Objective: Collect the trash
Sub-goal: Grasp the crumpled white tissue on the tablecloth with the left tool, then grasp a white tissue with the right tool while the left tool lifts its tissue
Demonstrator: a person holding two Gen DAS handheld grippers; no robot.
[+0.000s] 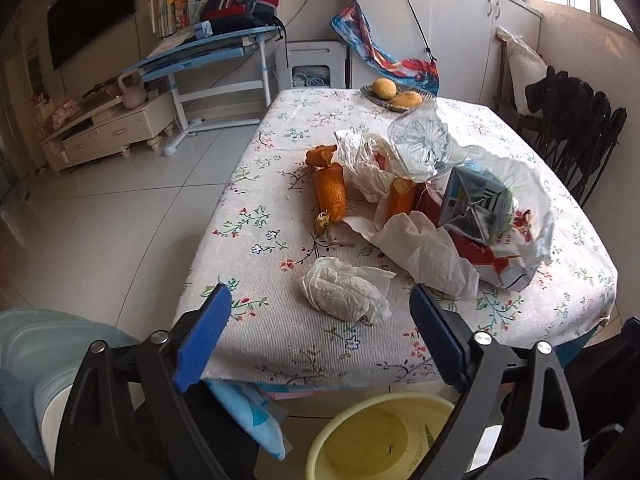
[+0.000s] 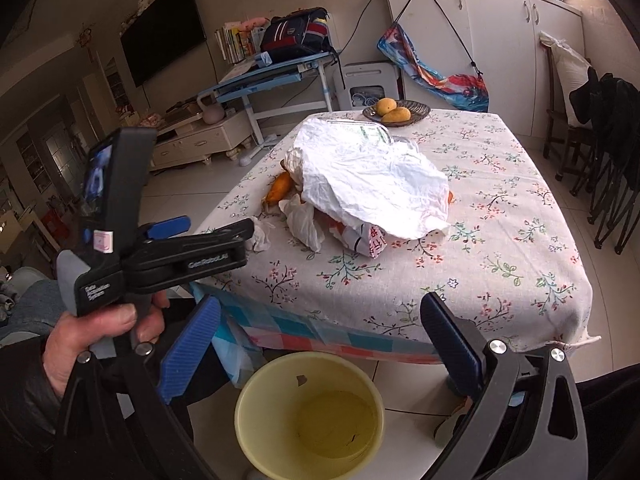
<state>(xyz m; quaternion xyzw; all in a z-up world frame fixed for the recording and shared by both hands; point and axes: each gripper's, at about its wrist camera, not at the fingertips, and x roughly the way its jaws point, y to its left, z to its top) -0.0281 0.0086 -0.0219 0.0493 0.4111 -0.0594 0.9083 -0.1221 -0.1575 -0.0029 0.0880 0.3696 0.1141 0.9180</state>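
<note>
The left gripper (image 1: pixel 320 328) stands with its blue jaws wide apart and empty, aimed at a crumpled white tissue (image 1: pixel 346 290) that lies just ahead of them near the tabletop's near edge. That wad looks feather-light and soft; it should squash flat, so pinching across its thick middle seems the surest hold. The right gripper (image 2: pixel 322 344) is likewise spread open with nothing between its jaws, hanging over the yellow bin (image 2: pixel 310 416) on the floor below the near edge of the table (image 2: pixel 500 280). Farther in, toward the tabletop's middle, lie orange peels (image 1: pixel 330 196), a creased white plastic bag (image 1: pixel 532 200), a clear plastic container (image 1: pixel 426 142) and a small carton (image 1: pixel 474 204). All look light; the bag is probably slippery.
</note>
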